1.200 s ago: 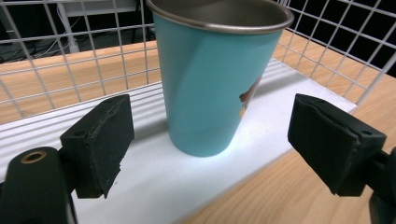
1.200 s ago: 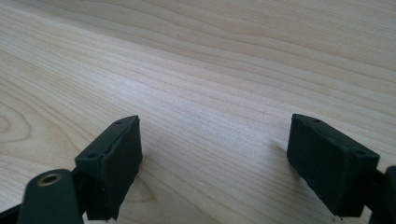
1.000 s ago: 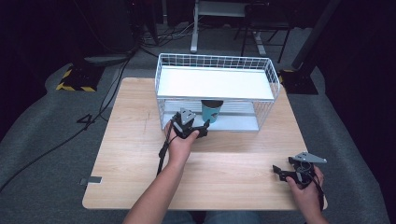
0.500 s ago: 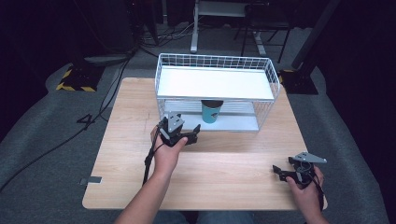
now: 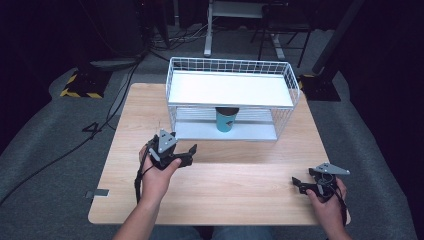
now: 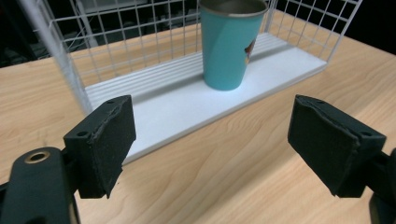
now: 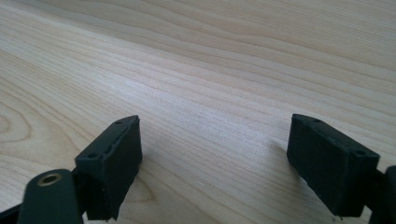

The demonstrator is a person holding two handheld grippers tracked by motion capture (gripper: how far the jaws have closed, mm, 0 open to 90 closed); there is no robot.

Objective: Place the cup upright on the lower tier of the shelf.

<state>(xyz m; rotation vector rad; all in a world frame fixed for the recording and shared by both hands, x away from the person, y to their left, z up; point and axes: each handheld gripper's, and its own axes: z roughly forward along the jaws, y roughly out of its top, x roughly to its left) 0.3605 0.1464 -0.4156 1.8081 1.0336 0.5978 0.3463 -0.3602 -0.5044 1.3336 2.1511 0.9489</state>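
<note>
Dark floor and black stands sit all around a light wooden table [image 5: 225, 195]. On the table, a blue cup [image 5: 226, 120] stands up straight on the low shelf of a white wire rack [image 5: 230, 90], near the middle, under the white top shelf. The rack is on the far side of the table. The left gripper [image 5: 187, 152] is near the rack, a little to the left of the cup and apart from it. Its jaws are wide apart and hold nothing. The right gripper [image 5: 299, 183] is low over the near right corner of the table, far from the cup. Its jaws are wide apart too, with bare wood between them.
</note>
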